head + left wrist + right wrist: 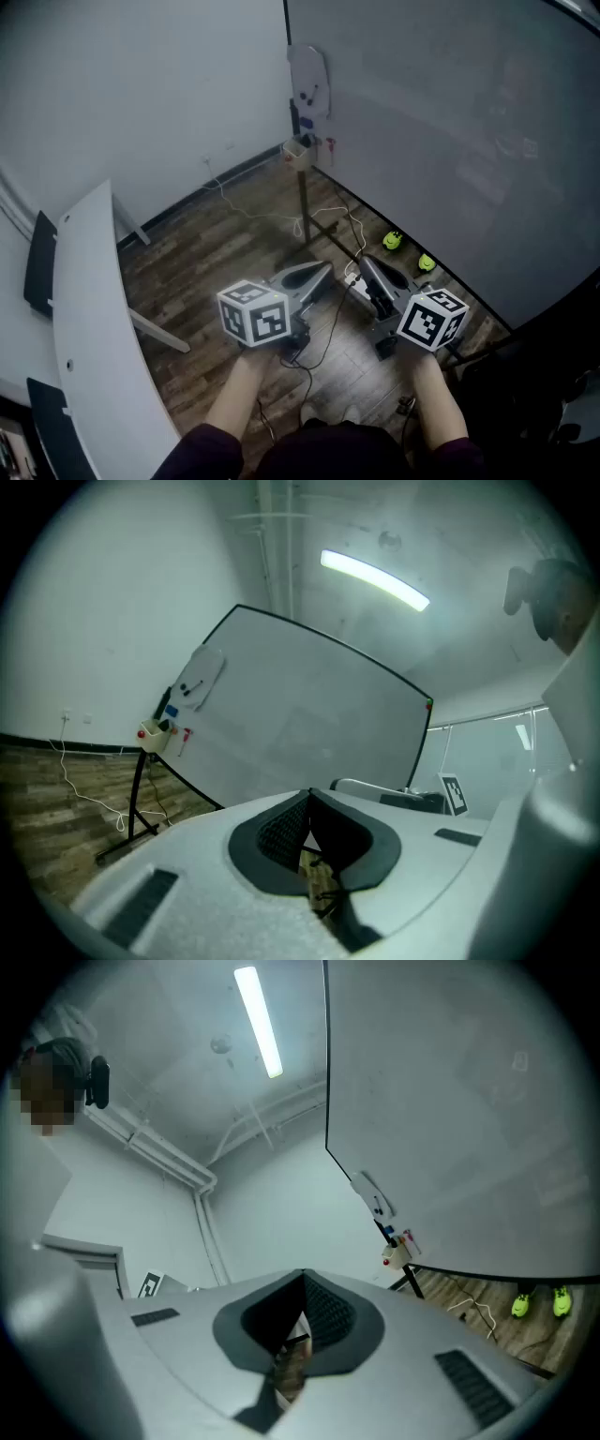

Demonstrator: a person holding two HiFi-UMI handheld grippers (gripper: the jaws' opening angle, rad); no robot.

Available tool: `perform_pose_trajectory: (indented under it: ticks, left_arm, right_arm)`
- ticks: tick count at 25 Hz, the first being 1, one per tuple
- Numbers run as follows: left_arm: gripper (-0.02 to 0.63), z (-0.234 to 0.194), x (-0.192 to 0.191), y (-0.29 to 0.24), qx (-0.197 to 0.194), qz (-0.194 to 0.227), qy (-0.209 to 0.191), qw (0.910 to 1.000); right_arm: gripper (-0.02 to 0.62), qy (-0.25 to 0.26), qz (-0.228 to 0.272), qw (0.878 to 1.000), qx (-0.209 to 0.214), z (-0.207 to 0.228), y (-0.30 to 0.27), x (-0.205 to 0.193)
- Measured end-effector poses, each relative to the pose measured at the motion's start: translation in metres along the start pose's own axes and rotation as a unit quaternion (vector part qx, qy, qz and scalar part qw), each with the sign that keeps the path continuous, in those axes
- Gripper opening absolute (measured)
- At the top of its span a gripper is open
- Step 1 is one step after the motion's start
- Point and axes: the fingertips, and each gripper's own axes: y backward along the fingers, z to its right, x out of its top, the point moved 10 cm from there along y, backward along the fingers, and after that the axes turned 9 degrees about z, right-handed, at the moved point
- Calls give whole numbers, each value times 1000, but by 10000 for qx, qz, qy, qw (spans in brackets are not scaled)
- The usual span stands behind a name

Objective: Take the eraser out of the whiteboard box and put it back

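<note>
We see a smooth grey whiteboard tilted on a thin dark stand over a wood-plank floor, with a curved white counter at the left. The left claw and right claw, pale tapered shells lined with dark ribbed pads, are each pressed together on nothing. A small pale box hangs at the board's lower corner, well apart from both claws. We cannot make out the eraser among its dark contents.

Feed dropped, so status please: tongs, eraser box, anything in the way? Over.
Left tongs shut, empty. Right tongs same. Box on whiteboard corner, well ahead, untouched; eraser not discernible. Stand below box.
</note>
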Motion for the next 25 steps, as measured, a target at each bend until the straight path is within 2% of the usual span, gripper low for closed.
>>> perform_pose_trajectory:
  ticks: [13, 18, 25]
  left_arm:
    - [6, -15, 6, 14, 35, 22, 31, 10000]
    - [6, -33, 9, 25, 60, 19, 76, 10000]
    - [6, -64, 16, 43, 80, -1, 184, 9998]
  right_arm:
    - [3, -38, -41, 10000, 0, -6, -16, -11]
    - [3, -287, 28, 9995, 100, -10, -31, -21]
    - [3, -310, -13, 9995, 0, -16, -57, -39]
